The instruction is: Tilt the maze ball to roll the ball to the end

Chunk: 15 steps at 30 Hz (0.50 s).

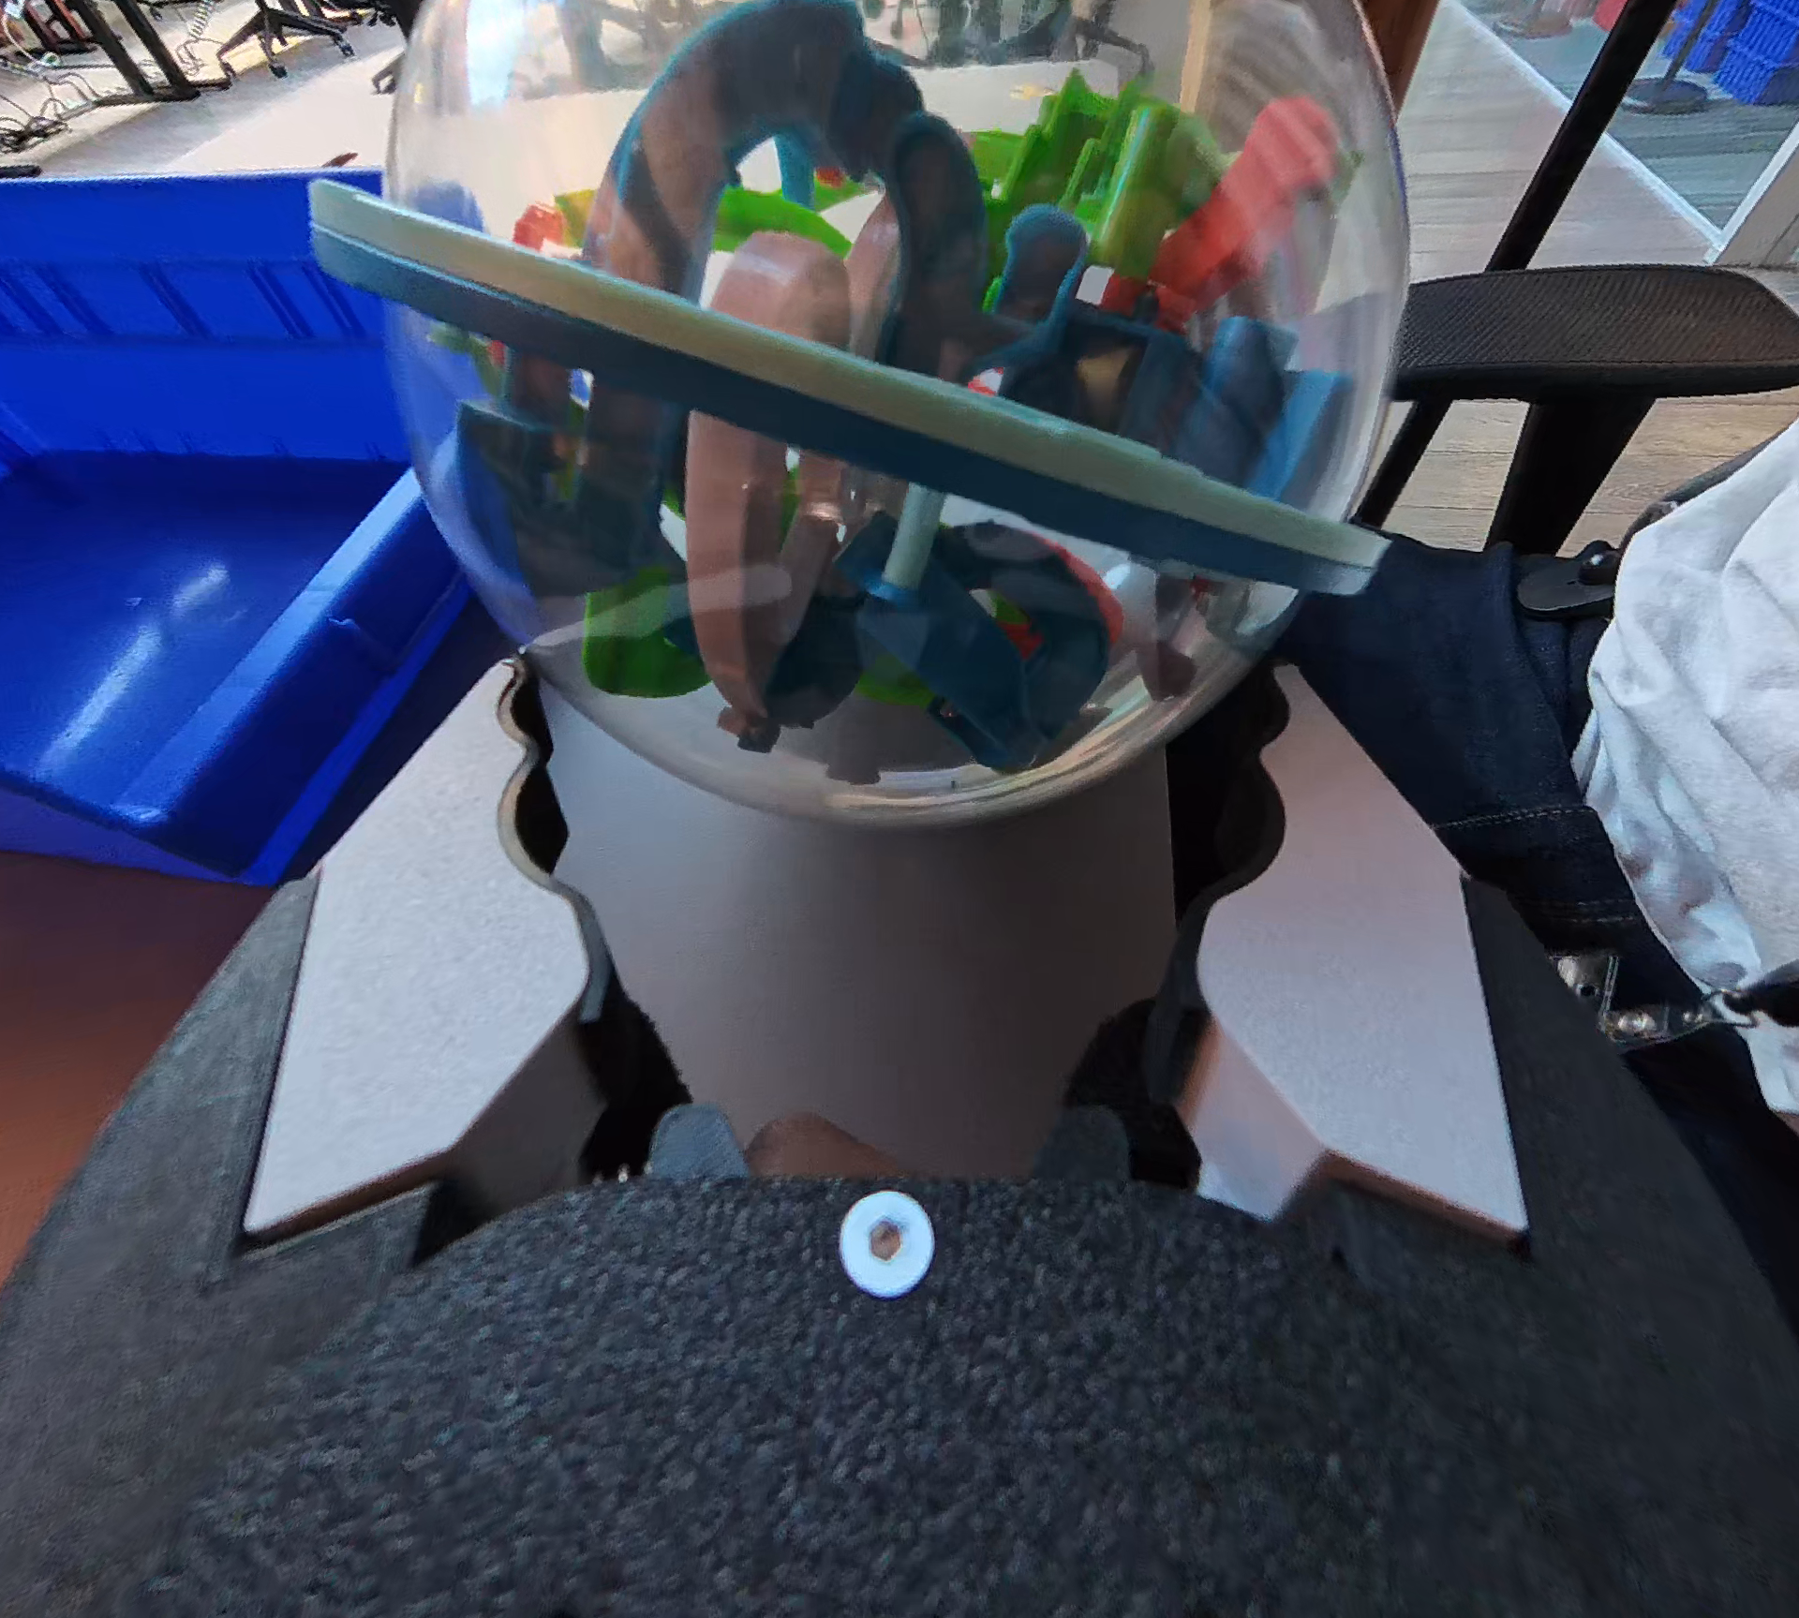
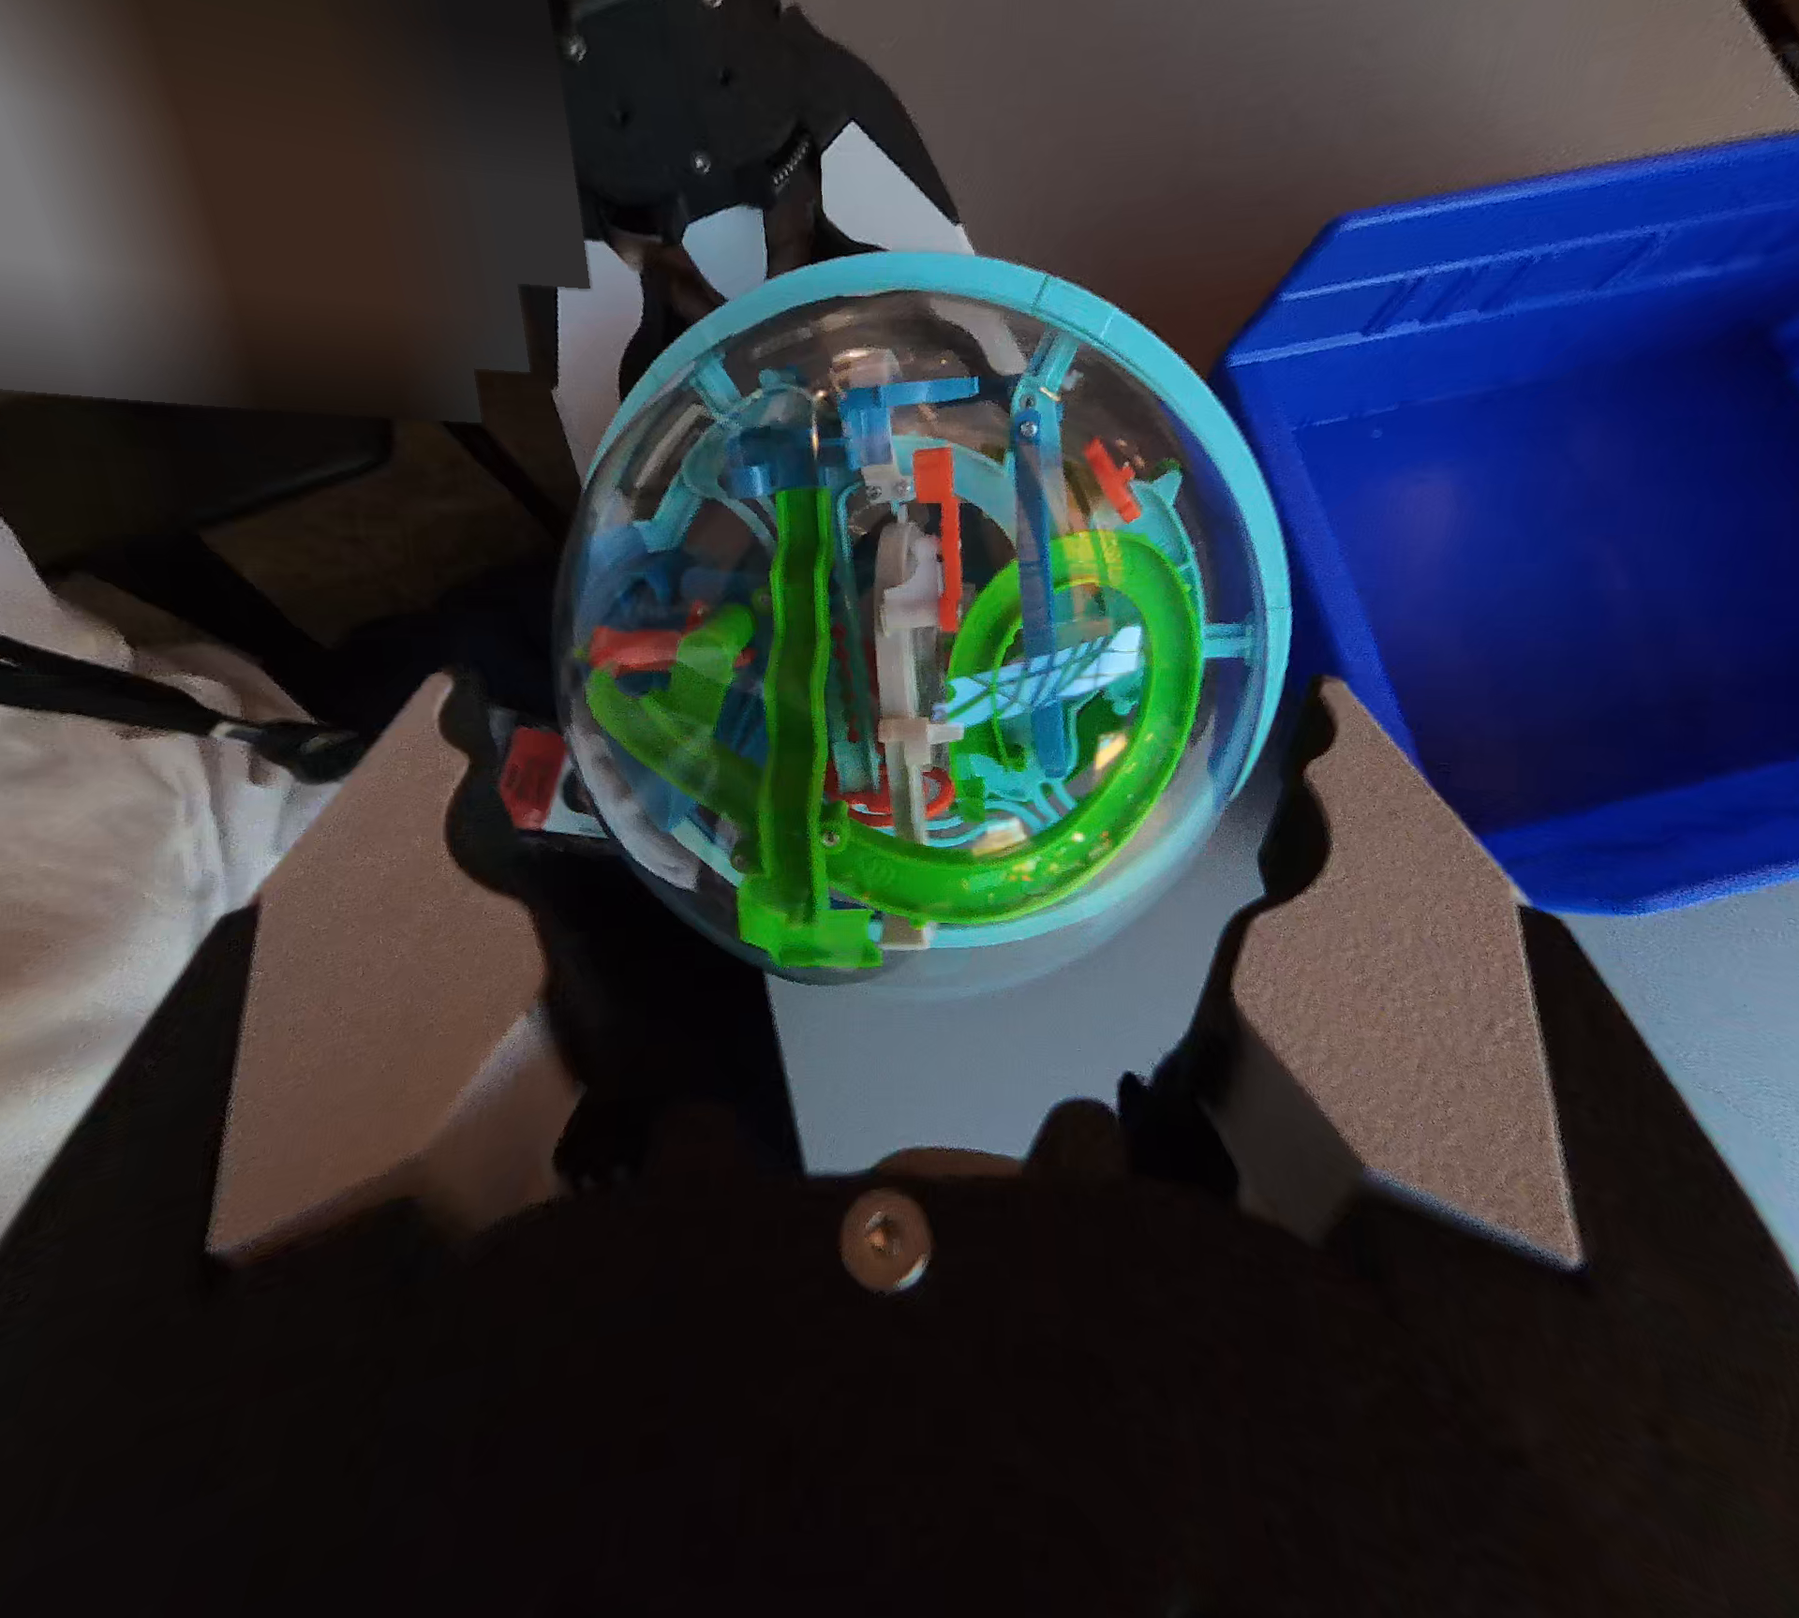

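Note:
The maze ball (image 1: 896,306) is a clear sphere with a pale blue ring and green, blue and red tracks inside. In the left wrist view it fills the space at my left gripper (image 1: 896,695). Both fingertips (image 1: 521,695) press its lower sides and hold it above the table. In the right wrist view the ball (image 2: 925,617) is seen from above. The left gripper (image 2: 779,247) reaches it from the far side. My right gripper (image 2: 886,715) is wide open, with its fingers (image 2: 419,773) on either side of the ball and not touching it. I cannot make out the small ball inside.
A blue plastic bin (image 2: 1558,501) stands on the pale table (image 2: 1168,14) right of the ball; it also shows in the left wrist view (image 1: 195,598). A person in jeans (image 1: 1441,695) and a white top sits close by, with a black chair armrest (image 1: 1597,335) behind.

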Tool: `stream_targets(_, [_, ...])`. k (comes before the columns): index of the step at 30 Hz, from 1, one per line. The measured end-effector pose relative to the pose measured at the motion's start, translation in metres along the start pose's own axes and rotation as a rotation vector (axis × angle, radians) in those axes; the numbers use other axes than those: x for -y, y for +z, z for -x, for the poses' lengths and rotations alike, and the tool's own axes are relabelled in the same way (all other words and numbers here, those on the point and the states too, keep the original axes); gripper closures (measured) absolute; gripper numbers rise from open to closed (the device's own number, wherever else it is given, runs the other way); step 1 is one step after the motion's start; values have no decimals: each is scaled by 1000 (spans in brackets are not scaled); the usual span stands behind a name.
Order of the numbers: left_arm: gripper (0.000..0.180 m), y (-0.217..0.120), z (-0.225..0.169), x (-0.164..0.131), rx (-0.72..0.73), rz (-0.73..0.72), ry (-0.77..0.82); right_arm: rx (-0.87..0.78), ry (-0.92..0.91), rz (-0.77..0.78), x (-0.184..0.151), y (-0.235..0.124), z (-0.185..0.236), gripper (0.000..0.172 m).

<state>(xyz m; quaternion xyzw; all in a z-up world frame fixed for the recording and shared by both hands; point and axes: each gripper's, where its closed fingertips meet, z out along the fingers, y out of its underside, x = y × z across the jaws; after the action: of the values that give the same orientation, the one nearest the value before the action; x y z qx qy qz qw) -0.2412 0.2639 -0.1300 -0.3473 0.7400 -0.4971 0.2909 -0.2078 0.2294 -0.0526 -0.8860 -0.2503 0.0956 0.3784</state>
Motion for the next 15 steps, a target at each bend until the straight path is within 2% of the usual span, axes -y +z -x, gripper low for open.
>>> stream_targets(2, [44, 1, -1, 1, 19, 0, 6, -31, 101, 12, -5, 6, -1, 18])
stream_targets(4, [44, 1, -3, 2, 33, 8, 13, -50, 116, 59, -17, 14, -1, 18])
stream_targets(10, [43, -3, 2, -4, 10, 43, 2, -34, 44, 104, -22, 18, -1, 17])
stream_targets(15, [37, -3, -2, 2, -80, 11, -22, 28, -103, 144, -21, 19, 3, 18])
